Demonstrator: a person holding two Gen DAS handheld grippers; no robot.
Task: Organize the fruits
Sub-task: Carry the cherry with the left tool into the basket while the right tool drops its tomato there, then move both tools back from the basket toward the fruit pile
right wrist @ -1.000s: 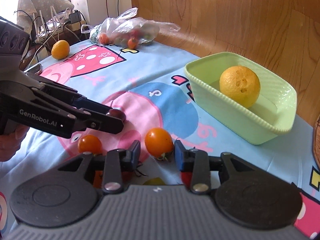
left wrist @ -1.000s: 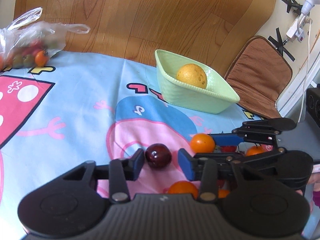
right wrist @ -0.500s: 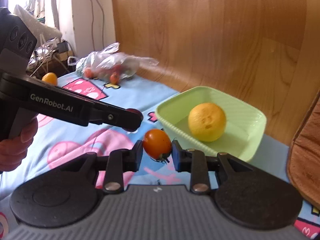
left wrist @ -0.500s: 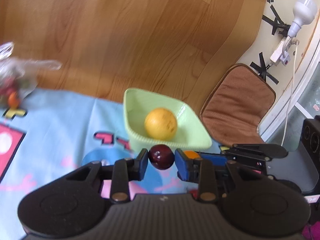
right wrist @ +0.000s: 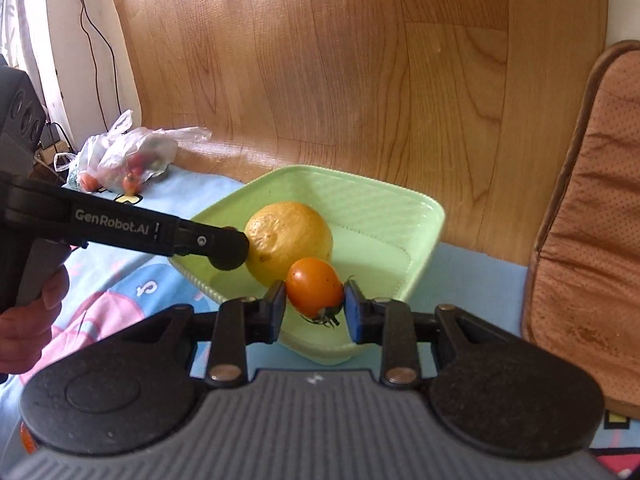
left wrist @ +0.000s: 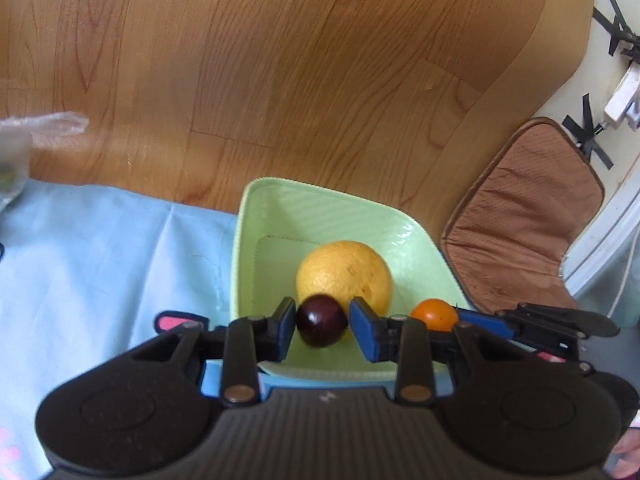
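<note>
Green bowl (left wrist: 256, 216) partly hidden behind left claw (left wrist: 322, 322) gripping plum (left wrist: 322, 320), right claw (right wrist: 315, 307) gripping tomato (right wrist: 314, 287).

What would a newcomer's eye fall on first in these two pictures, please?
Most likely the two small fruits held over the green bowl: a dark plum clamped in the left hand-held gripper and an orange tomato in the right hand-held gripper. Next, the big yellow orange sitting alone in that bowl, just behind both. Farther off, a plastic bag of fruit lies on the blue cloth by the wooden wall.
</note>
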